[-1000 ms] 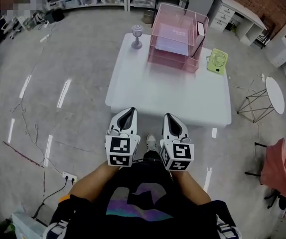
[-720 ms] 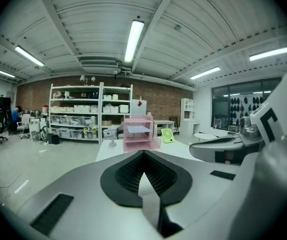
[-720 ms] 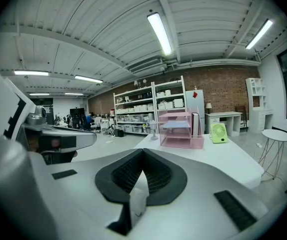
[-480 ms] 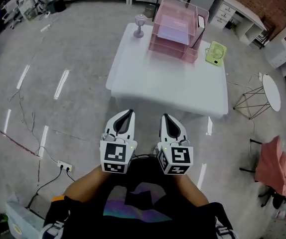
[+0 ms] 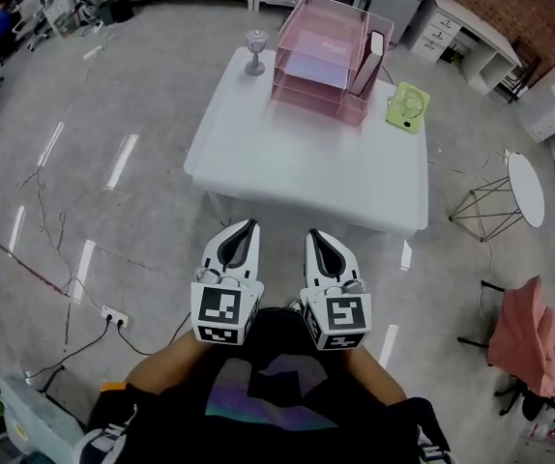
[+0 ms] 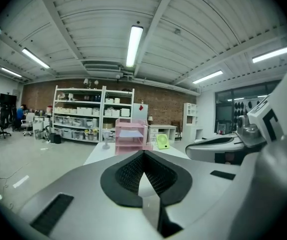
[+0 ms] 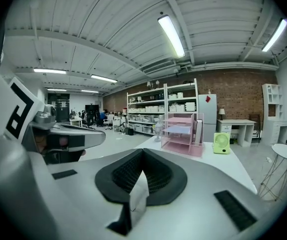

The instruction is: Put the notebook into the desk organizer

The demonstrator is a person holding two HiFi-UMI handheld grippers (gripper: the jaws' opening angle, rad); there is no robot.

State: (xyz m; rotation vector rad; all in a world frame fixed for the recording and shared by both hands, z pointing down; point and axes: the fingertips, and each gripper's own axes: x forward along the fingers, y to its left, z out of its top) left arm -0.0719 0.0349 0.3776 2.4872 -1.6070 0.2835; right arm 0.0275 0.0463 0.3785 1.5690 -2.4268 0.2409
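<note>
A pink tiered desk organizer point(image 5: 321, 61) stands at the far side of the white table point(image 5: 306, 172). The notebook point(image 5: 369, 61), white with a dark edge, stands upright in the organizer's right-hand slot. Both grippers are held side by side close to the person's body, short of the table's near edge. My left gripper point(image 5: 248, 225) is shut with nothing in it, and so is my right gripper point(image 5: 313, 233). The left gripper view shows the organizer point(image 6: 129, 138) far ahead, past the shut jaws. The organizer point(image 7: 181, 134) and notebook point(image 7: 199, 130) also appear in the right gripper view.
A green desk fan point(image 5: 405, 106) sits right of the organizer and a purple goblet-shaped thing point(image 5: 255, 51) left of it. A round wire-legged side table point(image 5: 526, 187) and a chair with pink cloth point(image 5: 514, 336) stand on the right. Cables cross the floor at left.
The table has slid up and left in the head view and looks a little farther off. Both grippers stay shut and together, slightly lower in the picture.
</note>
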